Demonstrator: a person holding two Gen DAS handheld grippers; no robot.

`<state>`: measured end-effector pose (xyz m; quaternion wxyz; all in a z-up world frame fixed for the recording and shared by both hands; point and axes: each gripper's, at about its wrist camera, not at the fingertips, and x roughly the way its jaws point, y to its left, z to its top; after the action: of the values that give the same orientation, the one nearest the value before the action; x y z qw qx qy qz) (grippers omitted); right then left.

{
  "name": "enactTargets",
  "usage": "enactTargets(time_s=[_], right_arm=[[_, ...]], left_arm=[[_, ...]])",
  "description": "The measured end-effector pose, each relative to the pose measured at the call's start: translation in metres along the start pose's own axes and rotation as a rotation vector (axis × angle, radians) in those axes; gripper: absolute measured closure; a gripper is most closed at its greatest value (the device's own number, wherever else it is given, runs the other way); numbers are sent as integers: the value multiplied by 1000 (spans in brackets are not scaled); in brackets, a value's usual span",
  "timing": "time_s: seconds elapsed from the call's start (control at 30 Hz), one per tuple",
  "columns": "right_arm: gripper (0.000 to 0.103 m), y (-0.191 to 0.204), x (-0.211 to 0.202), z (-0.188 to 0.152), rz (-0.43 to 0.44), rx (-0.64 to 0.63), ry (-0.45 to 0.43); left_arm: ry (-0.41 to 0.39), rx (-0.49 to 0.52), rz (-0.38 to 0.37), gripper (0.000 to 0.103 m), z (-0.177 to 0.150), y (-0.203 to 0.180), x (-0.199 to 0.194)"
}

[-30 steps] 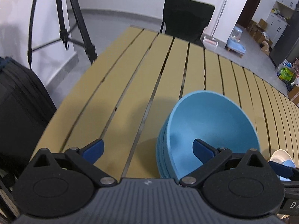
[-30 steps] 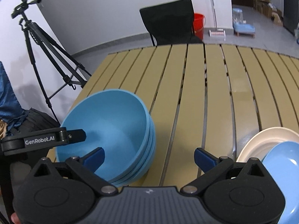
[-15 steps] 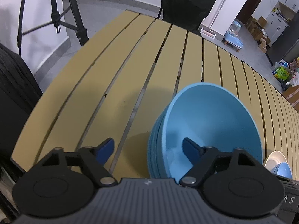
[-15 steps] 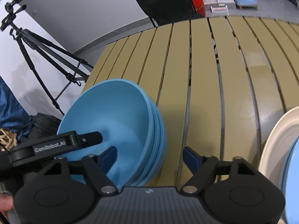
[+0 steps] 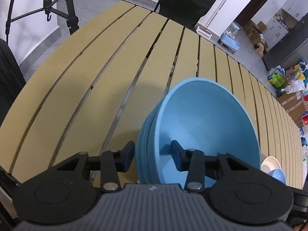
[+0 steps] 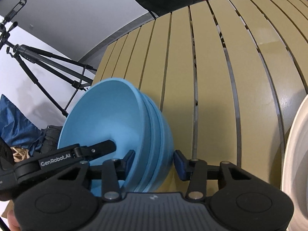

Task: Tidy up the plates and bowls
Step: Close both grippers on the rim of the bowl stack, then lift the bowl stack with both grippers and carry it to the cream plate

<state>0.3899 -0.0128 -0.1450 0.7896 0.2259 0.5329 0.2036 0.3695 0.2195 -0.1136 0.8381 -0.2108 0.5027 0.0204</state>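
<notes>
2 grippers closing | left gripper [image 5: 152,155] fingers, right gripper [image 6: 154,160] fingers straddle bowl stack [image 5: 202,127] rims, narrowing

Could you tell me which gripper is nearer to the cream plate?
Right. The right gripper straddles the stacked blue bowls' wall facing the cream plate; the left gripper straddles the opposite wall.

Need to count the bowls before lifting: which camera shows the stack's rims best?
Right wrist: the bowl stack shows its layered rims side-on between the closing right gripper. Left wrist shows mostly the top bowl's inside, rims bunched at its left edge.
</notes>
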Motion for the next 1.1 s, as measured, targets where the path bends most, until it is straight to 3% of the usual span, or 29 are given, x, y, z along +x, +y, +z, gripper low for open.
enactTargets(time_s=[0.37,0.6,1.1], right_arm=[[61,-3,3,-4,20,26,-29],[72,-5,0,-4,-5,14,-28],[72,-8,-16,-9,-2,18,-40]], left_arm=[[-10,23,0,63,0,-6,-1],[-21,45,3,63,-1,-8,-5],[-25,51,1,63,-6,-14,-15]])
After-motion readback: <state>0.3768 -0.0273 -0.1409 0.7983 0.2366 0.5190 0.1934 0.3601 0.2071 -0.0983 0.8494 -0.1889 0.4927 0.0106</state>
